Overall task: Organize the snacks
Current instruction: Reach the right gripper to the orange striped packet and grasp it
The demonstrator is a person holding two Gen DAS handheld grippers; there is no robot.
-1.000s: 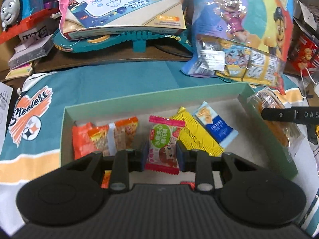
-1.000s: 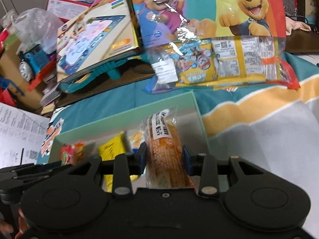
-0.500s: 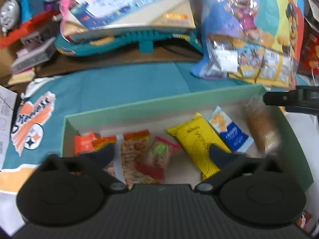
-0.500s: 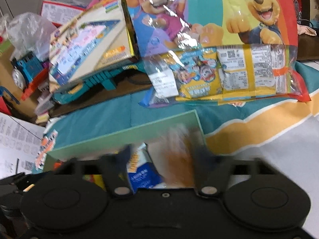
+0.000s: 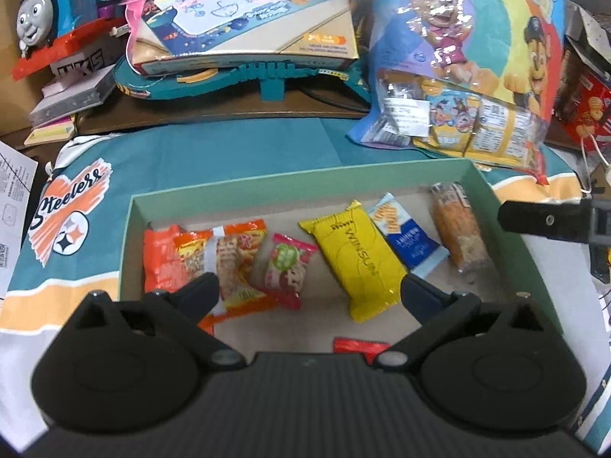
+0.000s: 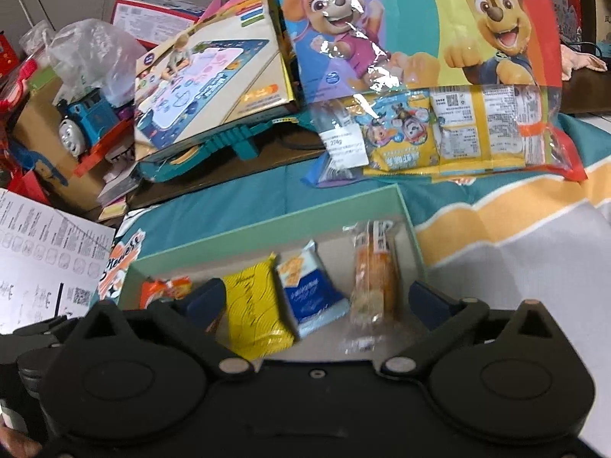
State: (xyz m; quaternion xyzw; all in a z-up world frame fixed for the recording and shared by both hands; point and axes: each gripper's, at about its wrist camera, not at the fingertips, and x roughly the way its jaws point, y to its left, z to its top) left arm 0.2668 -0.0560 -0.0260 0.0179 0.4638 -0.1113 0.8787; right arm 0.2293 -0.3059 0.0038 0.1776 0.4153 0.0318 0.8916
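Green cardboard box (image 5: 275,187) holds our snacks in a row: orange packets (image 5: 198,255), a pink candy (image 5: 287,270), a yellow pack (image 5: 359,263), a blue-and-white cracker pack (image 5: 406,238) and an orange cake bar (image 5: 460,234) by the right wall. We keep our left gripper (image 5: 309,292) and right gripper (image 6: 317,299) spread wide over the box, gripping nothing.

1. Your left gripper (image 5: 309,294) spread wide and let the pink candy packet (image 5: 286,269) drop into the green box (image 5: 298,185).
2. Your right gripper (image 6: 317,299) released the orange cake roll (image 6: 374,278) at the box's right end.
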